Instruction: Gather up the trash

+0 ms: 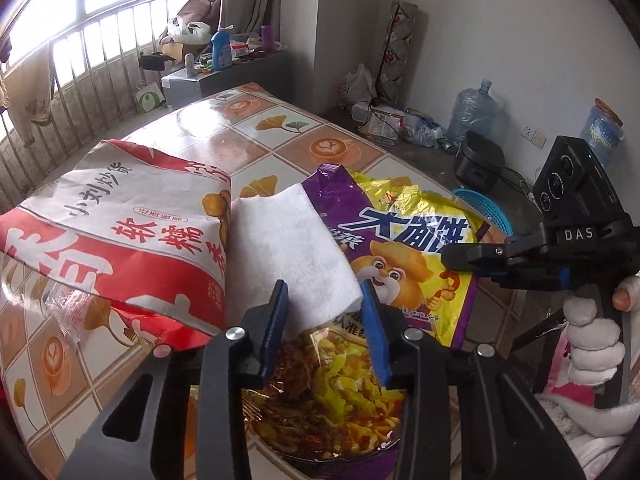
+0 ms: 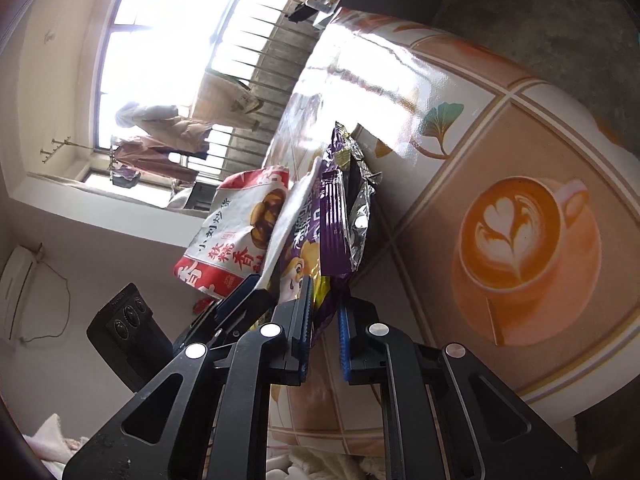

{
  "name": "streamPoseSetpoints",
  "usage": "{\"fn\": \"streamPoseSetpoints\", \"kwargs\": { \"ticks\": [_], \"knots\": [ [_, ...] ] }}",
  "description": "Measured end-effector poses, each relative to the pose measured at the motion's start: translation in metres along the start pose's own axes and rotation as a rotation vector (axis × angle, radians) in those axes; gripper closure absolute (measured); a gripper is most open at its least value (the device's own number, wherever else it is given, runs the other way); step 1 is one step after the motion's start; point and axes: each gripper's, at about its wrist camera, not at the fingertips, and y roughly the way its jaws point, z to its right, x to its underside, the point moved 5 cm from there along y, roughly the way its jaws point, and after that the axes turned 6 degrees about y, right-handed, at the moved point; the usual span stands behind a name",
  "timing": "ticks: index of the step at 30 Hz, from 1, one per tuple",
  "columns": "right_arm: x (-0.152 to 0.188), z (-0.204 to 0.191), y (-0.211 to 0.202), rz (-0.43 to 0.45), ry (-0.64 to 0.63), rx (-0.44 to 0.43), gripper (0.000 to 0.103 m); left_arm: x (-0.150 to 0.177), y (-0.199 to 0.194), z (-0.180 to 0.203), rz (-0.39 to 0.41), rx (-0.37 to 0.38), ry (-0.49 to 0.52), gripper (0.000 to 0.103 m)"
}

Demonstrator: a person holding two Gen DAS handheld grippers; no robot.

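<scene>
A folded white paper towel (image 1: 288, 248) lies on top of the pile of wrappers, and my left gripper (image 1: 324, 316) is shut on its near end, one blue pad against each side. Beneath it sits a noodle bowl lid (image 1: 332, 392) printed with food. A purple and yellow snack bag (image 1: 412, 248) lies to the right. My right gripper (image 2: 325, 328) is shut on that bag's purple edge (image 2: 332, 240); in the left wrist view its tip (image 1: 448, 258) rests on the bag's right side. A red and white paper bag (image 1: 120, 232) lies to the left.
The table (image 1: 256, 140) wears a glossy cloth with coffee cups and leaves. A clear wrapper (image 1: 68, 312) lies at its left. On the floor to the right are a blue basket (image 1: 490, 204), a black cooker (image 1: 480, 160) and water jugs (image 1: 472, 108). A gloved hand (image 1: 592, 336) holds the right gripper.
</scene>
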Motion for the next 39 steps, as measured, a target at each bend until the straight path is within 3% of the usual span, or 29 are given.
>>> {"fn": "streamPoseSetpoints", "kwargs": {
  "ticks": [7, 11, 19, 27, 33, 39],
  "knots": [
    [0.001, -0.005, -0.006, 0.009, -0.008, -0.051, 0.099, 0.001, -0.006, -0.009, 0.006, -0.013, -0.019, 0.1],
    [0.001, -0.015, -0.012, 0.012, -0.007, -0.127, 0.101, -0.006, -0.022, -0.013, 0.058, 0.014, -0.038, 0.101],
    [-0.005, -0.038, -0.037, 0.038, -0.021, -0.28, 0.102, -0.045, -0.082, -0.033, 0.259, 0.017, -0.089, 0.101],
    [-0.014, -0.054, -0.074, 0.098, -0.058, -0.38, 0.102, -0.087, -0.132, -0.048, 0.409, 0.033, -0.12, 0.101],
    [-0.028, -0.06, -0.111, 0.226, -0.098, -0.371, 0.102, -0.128, -0.142, -0.039, 0.463, 0.099, -0.095, 0.101],
    [-0.052, -0.035, -0.168, 0.431, -0.076, -0.307, 0.102, -0.185, -0.114, 0.001, 0.452, 0.22, -0.026, 0.101]
  ]
}}
